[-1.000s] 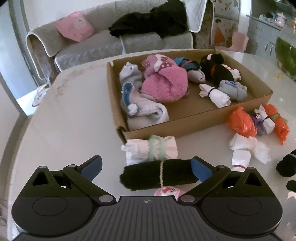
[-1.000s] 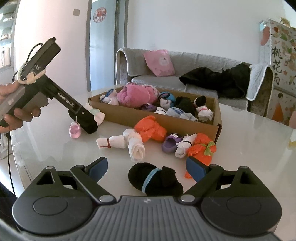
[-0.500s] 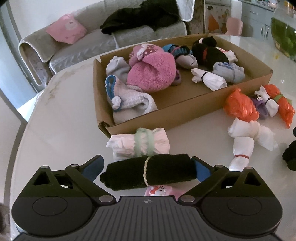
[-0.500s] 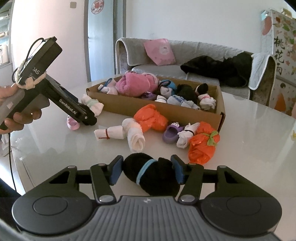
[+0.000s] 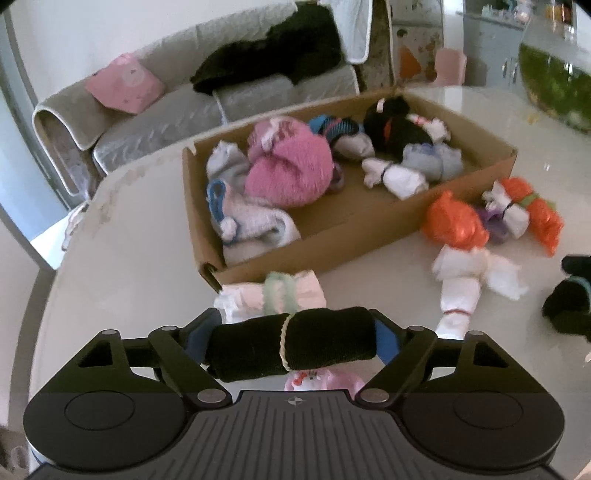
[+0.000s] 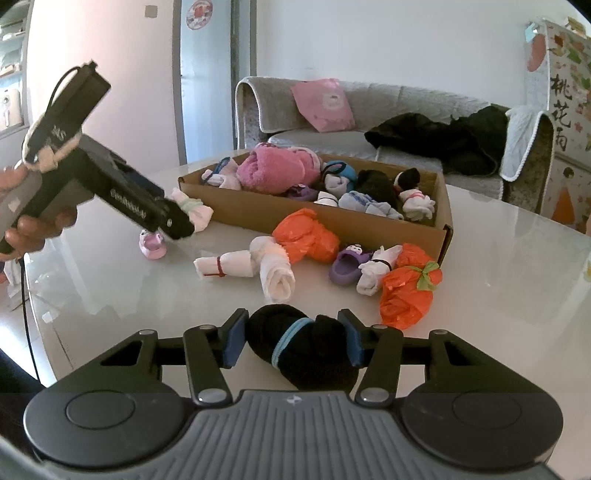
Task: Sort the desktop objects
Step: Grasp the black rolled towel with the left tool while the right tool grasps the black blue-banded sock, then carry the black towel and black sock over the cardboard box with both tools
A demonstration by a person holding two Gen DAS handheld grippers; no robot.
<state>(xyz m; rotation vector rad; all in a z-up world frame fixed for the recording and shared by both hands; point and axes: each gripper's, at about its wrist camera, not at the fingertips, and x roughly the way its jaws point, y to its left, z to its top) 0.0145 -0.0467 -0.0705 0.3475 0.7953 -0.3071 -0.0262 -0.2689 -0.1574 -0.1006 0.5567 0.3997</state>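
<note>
L gripper (image 5: 291,341) & R gripper (image 6: 293,341) clamped (both loaded).

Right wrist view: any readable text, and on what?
"桃花": on the floral panel at far right; the third character below is unclear.
Side print on the left tool: motion-blurred, unreadable.
Round red door sticker: too small to read.
Left wrist view: none.

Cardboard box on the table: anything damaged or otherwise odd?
Yes: the cardboard box has a near left corner split open, its flap gaping. Rolled socks lie loose outside it, such as the orange bundle, though sorting looks unfinished.
</note>
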